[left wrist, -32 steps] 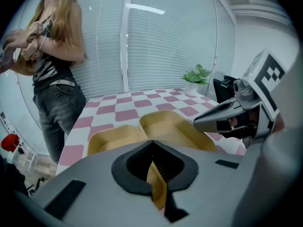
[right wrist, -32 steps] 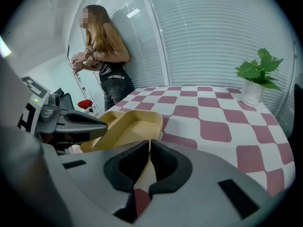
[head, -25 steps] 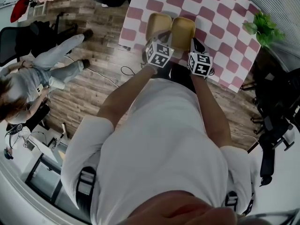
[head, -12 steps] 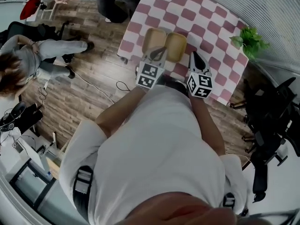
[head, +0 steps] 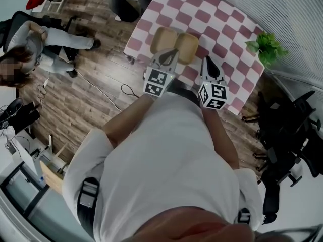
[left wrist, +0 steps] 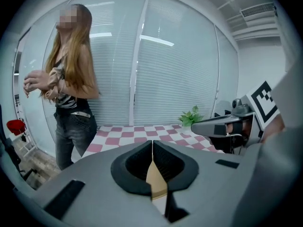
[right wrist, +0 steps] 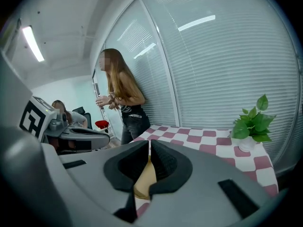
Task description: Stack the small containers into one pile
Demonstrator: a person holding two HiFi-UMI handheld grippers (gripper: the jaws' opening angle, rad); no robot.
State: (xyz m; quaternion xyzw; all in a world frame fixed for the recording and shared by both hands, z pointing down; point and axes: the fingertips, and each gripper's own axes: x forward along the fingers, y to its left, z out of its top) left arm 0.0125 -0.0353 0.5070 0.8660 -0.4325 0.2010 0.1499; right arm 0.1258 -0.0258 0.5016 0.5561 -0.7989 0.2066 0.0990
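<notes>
Small containers, two shallow tan trays with rounded corners, sit side by side at the near edge of the pink-and-white chequered table (head: 222, 19). The left tray (head: 162, 38) is close against the right tray (head: 189, 46), and they are not yet piled. Probably light, thin-walled and slightly flexible, so they should nest readily. Best taken by a gentle pinch on a short rim, since an empty tray could skid on the tabletop. Left gripper (head: 169, 56) hangs over their near rims, and the right gripper (head: 207, 63) is just beside the right tray. Both pairs of jaws are pressed together with nothing pinched, tan showing only through the gap beneath.
</notes>
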